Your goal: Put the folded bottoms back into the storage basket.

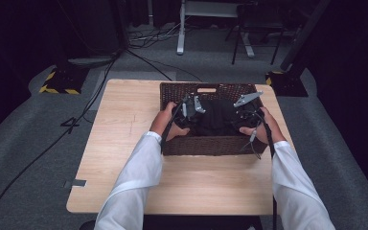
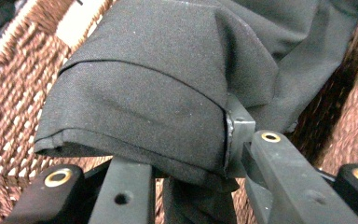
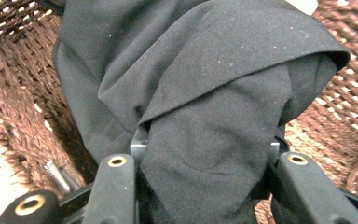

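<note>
A brown wicker basket [image 1: 206,87] stands on the far half of the wooden table [image 1: 120,143], with a black cloth [image 1: 218,117] inside it. My left gripper [image 1: 191,108] is at the cloth's left end and my right gripper [image 1: 247,108] at its right end, both down in the basket. In the left gripper view the folded black cloth [image 2: 158,84] drapes over my left gripper [image 2: 168,154], whose jaws are shut on it, with the woven basket wall [image 2: 9,107] behind. In the right gripper view the black cloth [image 3: 205,70] hangs bunched between the jaws of my right gripper [image 3: 205,154], also shut on it.
The basket wall [image 3: 349,107] closes in on both sides of the cloth. Bare table lies left of and in front of the basket. Cables [image 1: 76,120] run over the grey floor at the left, and metal stand legs [image 1: 182,28] rise beyond the table.
</note>
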{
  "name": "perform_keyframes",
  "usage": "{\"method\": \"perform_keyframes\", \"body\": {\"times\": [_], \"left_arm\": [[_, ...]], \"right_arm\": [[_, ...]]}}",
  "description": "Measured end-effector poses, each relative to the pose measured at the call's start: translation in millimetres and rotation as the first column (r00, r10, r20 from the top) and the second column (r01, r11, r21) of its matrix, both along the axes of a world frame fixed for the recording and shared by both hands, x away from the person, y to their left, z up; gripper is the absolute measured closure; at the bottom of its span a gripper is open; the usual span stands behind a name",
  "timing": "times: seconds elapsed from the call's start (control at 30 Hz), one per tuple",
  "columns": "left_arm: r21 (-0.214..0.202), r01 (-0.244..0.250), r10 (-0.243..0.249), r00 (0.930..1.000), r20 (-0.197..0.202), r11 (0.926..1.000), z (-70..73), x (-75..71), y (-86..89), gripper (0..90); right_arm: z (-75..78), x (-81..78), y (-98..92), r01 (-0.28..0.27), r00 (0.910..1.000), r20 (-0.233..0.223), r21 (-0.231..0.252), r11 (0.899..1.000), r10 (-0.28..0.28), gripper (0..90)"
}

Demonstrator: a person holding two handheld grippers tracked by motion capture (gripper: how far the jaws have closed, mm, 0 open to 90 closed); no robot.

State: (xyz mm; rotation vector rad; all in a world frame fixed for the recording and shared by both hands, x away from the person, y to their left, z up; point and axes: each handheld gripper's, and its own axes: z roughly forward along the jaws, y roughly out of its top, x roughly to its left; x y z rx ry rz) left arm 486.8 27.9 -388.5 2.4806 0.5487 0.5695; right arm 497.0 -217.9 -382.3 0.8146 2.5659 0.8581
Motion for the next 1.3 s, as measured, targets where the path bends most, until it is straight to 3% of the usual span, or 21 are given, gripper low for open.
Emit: {"method": "perform_keyframes", "body": {"times": [0.17, 0.3, 0.4, 0.53, 0.57, 0.77, 1.0, 1.1, 1.3], "left_arm": [[0.025, -0.023, 0.025, 0.9986, -0.046, 0.9994, -5.5, 2.6, 4.0, 68.0], [0.071, -0.048, 0.050, 0.9985, -0.021, 0.9963, -4.6, 1.4, 1.1, 59.7], [0.075, -0.058, 0.059, 0.9981, -0.015, 0.9955, -2.9, 1.6, 4.0, 55.0], [0.046, -0.090, 0.091, 0.9957, -0.021, 0.9949, 0.3, 3.1, 13.5, 52.2], [0.011, -0.095, 0.096, 0.9950, -0.029, 0.9954, 0.6, 3.3, 20.0, 51.8], [-0.082, -0.124, 0.121, 0.9919, -0.038, 0.9889, 0.9, 3.6, 33.7, 45.4], [-0.127, -0.123, 0.119, 0.9921, -0.039, 0.9842, -0.5, 1.2, 38.6, 35.5], [-0.136, -0.122, 0.120, 0.9926, -0.022, 0.9832, 4.8, -2.6, 40.6, 28.7], [-0.184, -0.105, 0.110, 0.9937, 0.018, 0.9773, 17.3, -12.7, 48.4, 24.6]], "right_arm": [[-4.6, 1.1, 3.5, 0.007, 0.9998, -0.020, -0.062, 0.998, -0.008, 53.2], [-5.8, 2.4, 3.5, 0.033, 0.9992, -0.020, -0.090, 0.995, -0.035, 53.8], [-6.5, 2.4, 2.6, 0.058, 0.9981, -0.016, -0.106, 0.993, -0.060, 50.3], [-5.0, 1.8, -0.1, 0.078, 0.9970, 0.007, -0.093, 0.993, -0.078, 45.9], [-4.1, 1.8, -4.6, 0.086, 0.9963, 0.005, -0.074, 0.994, -0.086, 42.6], [-1.2, -1.4, -10.8, 0.113, 0.9934, 0.019, -0.018, 0.993, -0.113, 32.9], [-2.1, -6.7, -10.5, 0.120, 0.9917, 0.047, 0.003, 0.993, -0.120, 23.8], [0.0, -9.6, -10.7, 0.116, 0.9912, 0.064, 0.009, 0.993, -0.116, 22.6], [6.4, -18.8, -10.3, 0.107, 0.9884, 0.106, 0.020, 0.994, -0.109, 21.9]]}}
